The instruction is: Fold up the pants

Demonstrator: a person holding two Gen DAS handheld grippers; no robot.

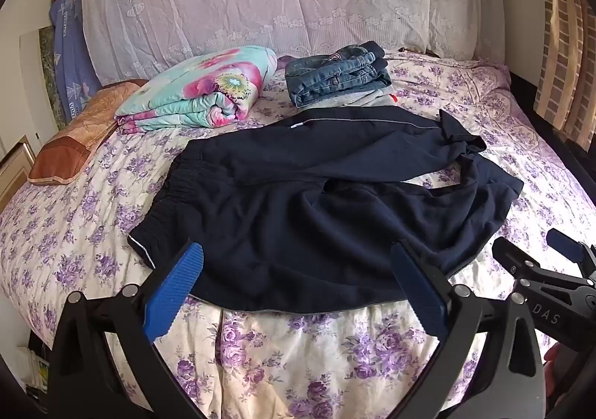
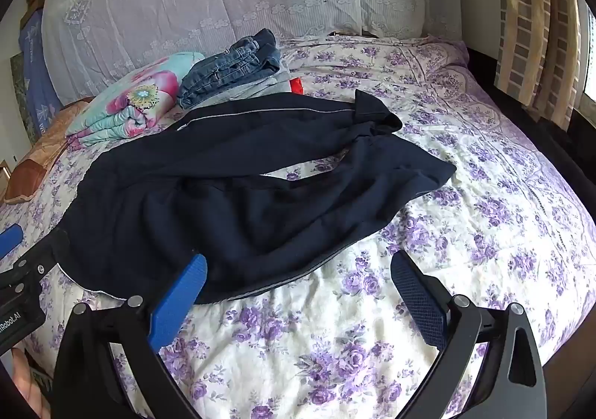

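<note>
Dark pants [image 1: 298, 202] lie rumpled across the bed [image 1: 298, 355], waistband left, legs splayed right. Left hand-held gripper [image 1: 296, 283] and right hand-held gripper [image 2: 298, 292] both gape empty at the near edge. Best flatten first, then pinch the near leg's hem.

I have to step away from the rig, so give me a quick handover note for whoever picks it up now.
Left gripper: open, empty, at the near edge of the navy pants.
Right gripper: open, empty, over the bedspread by the pants' near hem.
Pants lie spread and rumpled, waistband on the left, legs apart on the right.
Done: folded jeans stacked behind.
Left: every fold of the navy pair.
</note>
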